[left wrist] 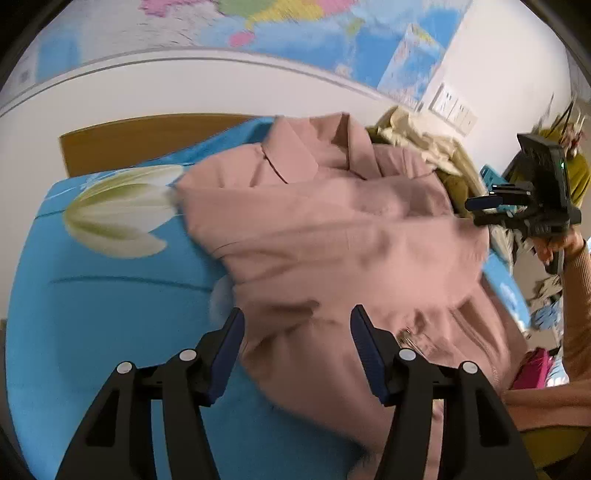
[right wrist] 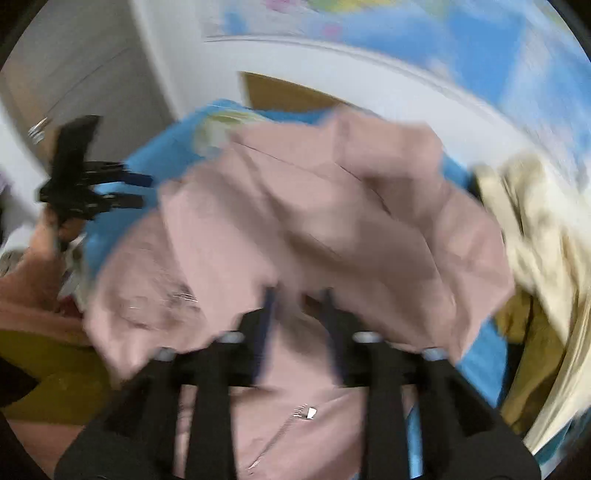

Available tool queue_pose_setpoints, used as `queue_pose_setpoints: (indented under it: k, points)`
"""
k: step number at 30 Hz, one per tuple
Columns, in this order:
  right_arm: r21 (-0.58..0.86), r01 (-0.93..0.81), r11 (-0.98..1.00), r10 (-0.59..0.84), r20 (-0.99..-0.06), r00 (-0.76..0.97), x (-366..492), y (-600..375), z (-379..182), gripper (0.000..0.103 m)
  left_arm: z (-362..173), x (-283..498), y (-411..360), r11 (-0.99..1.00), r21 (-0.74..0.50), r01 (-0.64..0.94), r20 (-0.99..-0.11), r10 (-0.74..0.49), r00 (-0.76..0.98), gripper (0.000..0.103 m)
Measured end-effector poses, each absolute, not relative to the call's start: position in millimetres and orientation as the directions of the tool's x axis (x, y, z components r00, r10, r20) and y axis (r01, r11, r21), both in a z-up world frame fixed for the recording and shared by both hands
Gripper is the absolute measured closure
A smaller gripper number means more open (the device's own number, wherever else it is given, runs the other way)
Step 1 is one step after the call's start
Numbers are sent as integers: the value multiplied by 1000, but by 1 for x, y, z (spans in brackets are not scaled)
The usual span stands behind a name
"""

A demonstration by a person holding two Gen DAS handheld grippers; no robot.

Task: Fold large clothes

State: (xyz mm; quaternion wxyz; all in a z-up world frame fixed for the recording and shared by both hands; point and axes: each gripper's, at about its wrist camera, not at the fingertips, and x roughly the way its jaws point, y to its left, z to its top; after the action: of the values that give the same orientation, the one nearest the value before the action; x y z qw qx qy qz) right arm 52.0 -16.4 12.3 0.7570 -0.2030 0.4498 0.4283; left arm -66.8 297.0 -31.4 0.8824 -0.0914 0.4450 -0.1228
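A large dusty-pink jacket (left wrist: 332, 229) with a zipper lies crumpled on a blue bed sheet (left wrist: 92, 314) printed with a white flower. My left gripper (left wrist: 297, 321) is open and empty just above the jacket's near edge. It also shows at the left of the right wrist view (right wrist: 138, 192), off the jacket's left side. My right gripper (right wrist: 297, 295) hovers over the jacket (right wrist: 314, 206), jaws apart with nothing between them; this view is blurred. It shows at the right of the left wrist view (left wrist: 476, 210), held in a hand, beyond the jacket's right edge.
A pile of cream and olive clothes (left wrist: 436, 147) lies at the bed's far right, also in the right wrist view (right wrist: 535, 236). A wooden headboard (left wrist: 129, 140) and a white wall with a world map (left wrist: 295, 29) stand behind. Pink and blue items (left wrist: 535, 365) lie right of the bed.
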Motion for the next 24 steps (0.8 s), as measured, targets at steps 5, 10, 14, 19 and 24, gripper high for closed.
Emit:
queue_pose_setpoints:
  k: [5, 10, 14, 19, 24]
  points:
    - [174, -764, 622, 585, -751, 305, 36, -71, 4, 27, -32, -45, 291, 963, -242, 122, -779, -268, 568, 34]
    - [216, -741, 635, 622, -711, 326, 32, -99, -17, 21, -36, -14, 299, 974, -219, 59, -803, -214, 557, 26]
    - [240, -772, 589, 660, -694, 288, 24, -100, -35, 17, -52, 10, 298, 964, -256, 67, -836, -256, 485, 17]
    - [398, -751, 527, 738, -653, 172, 37, -83, -47, 69, -65, 25, 287, 981, -187, 56, -863, -191, 467, 36]
    - [516, -682, 518, 818, -533, 218, 53, -99, 4, 96, -34, 21, 302, 975, -222, -25, -806, -169, 568, 91]
